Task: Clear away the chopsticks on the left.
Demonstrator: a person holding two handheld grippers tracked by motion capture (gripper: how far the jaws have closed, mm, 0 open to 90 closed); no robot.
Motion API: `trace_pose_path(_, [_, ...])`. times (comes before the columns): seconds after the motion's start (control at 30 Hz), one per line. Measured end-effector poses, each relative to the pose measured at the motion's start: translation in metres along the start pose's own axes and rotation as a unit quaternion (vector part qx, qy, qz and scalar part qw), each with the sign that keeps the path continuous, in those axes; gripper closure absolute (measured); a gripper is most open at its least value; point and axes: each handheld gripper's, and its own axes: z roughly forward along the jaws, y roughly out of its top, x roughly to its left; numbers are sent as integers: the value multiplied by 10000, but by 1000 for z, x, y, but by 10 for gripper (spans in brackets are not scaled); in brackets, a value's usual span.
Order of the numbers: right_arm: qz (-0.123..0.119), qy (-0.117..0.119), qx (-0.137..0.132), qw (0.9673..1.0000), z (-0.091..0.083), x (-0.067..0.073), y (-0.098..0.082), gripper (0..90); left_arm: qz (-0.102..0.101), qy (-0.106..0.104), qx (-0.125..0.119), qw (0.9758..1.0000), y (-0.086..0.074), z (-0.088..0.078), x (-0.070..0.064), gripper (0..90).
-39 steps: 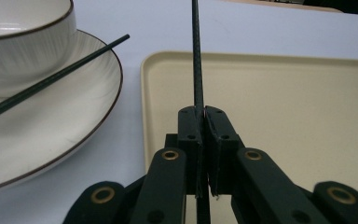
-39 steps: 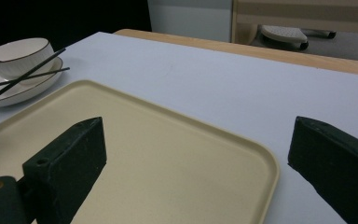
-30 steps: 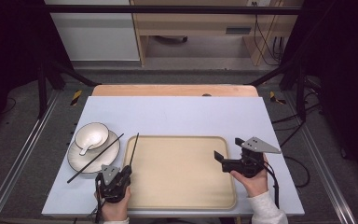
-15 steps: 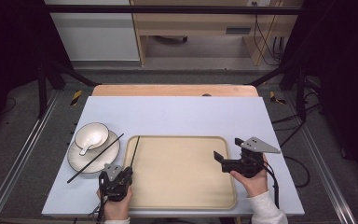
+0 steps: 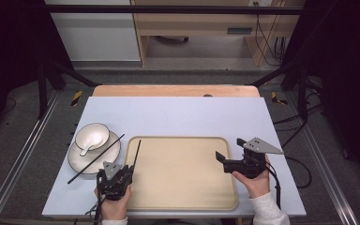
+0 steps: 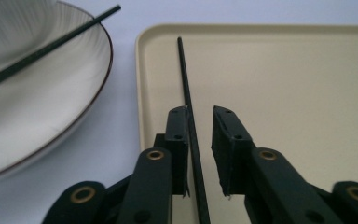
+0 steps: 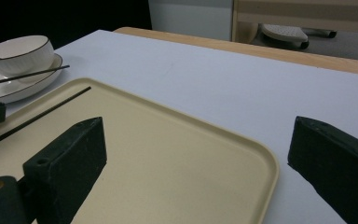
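The table (image 5: 178,112), pale lilac on top, carries everything here. On it, toward six o'clock in the high view, lies the beige tray (image 5: 183,173), bare across its middle. At about nine o'clock from the tray sits a white plate (image 5: 82,161) with a white bowl (image 5: 92,136) on it and a spoon (image 5: 85,149) in the bowl. One black chopstick (image 5: 96,158) lies slanted across the plate.

The right gripper (image 5: 221,158) hovers over the tray's three o'clock edge, its jaws spread wide with nothing between them.

The left gripper (image 5: 122,172) is at the tray's seven o'clock corner. Its jaws have just been opening, and in the left gripper view a gap shows beside the second chopstick (image 6: 186,98), which lies on the tray along its left rim, pointing to twelve o'clock. The stick seems to rest against one pad, though that contact is hard to judge; the other pad stands clear of it.
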Motion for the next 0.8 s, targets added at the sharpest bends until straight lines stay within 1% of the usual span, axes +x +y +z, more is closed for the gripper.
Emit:
trace_pose_path(0.03, [0,0,0,10000,0,0,0,45,10,-44,-31,10000,4,-2,1,751])
trace_pose_path(0.07, [-1,-4,1,10000,0,0,0,45,27,-139,-90,9999,7,-5,3,689])
trace_pose_path(0.1, [0,4,-4,10000,0,0,0,45,68,-222,-158,9996,11,-6,4,655])
trace_pose_path(0.13, [0,4,-4,10000,0,0,0,45,144,-259,-191,9994,15,-8,5,655])
trace_pose_path(0.2, [-20,9,-25,10000,-1,0,0,45,248,-309,-249,9989,23,-12,6,590])
trace_pose_path(0.23, [-17,12,-34,10000,-1,0,0,45,282,-392,-297,9984,26,-13,8,557])
trace_pose_path(0.27, [-9,14,-35,10000,-1,0,1,45,352,-450,-314,9979,30,-15,9,526])
trace_pose_path(0.3, [-12,10,-38,10000,-1,-1,1,45,534,-547,-327,9965,36,-17,10,467])
trace_pose_path(0.33, [-12,10,-38,10000,-1,-1,1,45,534,-547,-327,9965,36,-17,10,444])
trace_pose_path(0.37, [-20,7,-37,10000,-2,-1,1,45,557,-705,-291,9955,40,-18,11,444])
trace_pose_path(0.4, [-11,6,-35,10000,-2,-1,1,45,613,-776,-224,9949,43,-19,12,417])
trace_pose_path(0.43, [24,-12,-33,10000,-2,-1,1,45,743,-740,-197,9943,45,-20,11,378])
trace_pose_path(0.47, [22,-10,-48,10000,-3,-1,1,45,976,-786,-126,9920,49,-22,11,360])
trace_pose_path(0.5, [25,-2,-66,10000,-3,-1,1,45,976,-786,-126,9920,49,-22,11,341])
trace_pose_path(0.53, [25,-2,-66,10000,-3,-1,1,45,1032,-858,-129,9909,49,-23,12,341])
trace_pose_path(0.57, [6,-3,-68,10000,-3,-2,1,45,1079,-901,-142,9900,50,-24,13,307])
trace_pose_path(0.6, [6,-3,-68,10000,-3,-2,1,45,1134,-927,-159,9891,49,-25,15,307])
trace_pose_path(0.67, [12,-12,-68,10000,-3,-2,2,45,1171,-1005,-183,9878,47,-27,20,284])
trace_pose_path(0.7, [10,-13,-68,10000,-3,-2,2,45,1155,-1102,-191,9870,46,-28,26,277])
trace_pose_path(0.73, [4,-3,-65,10000,-3,-2,2,45,1155,-1102,-191,9870,46,-28,26,267])
trace_pose_path(0.77, [13,-5,-54,10000,-3,-2,2,45,1208,-1098,-210,9864,44,-29,32,258])
trace_pose_path(0.8, [13,-5,-54,10000,-3,-2,2,45,1208,-1098,-210,9864,44,-29,32,258])
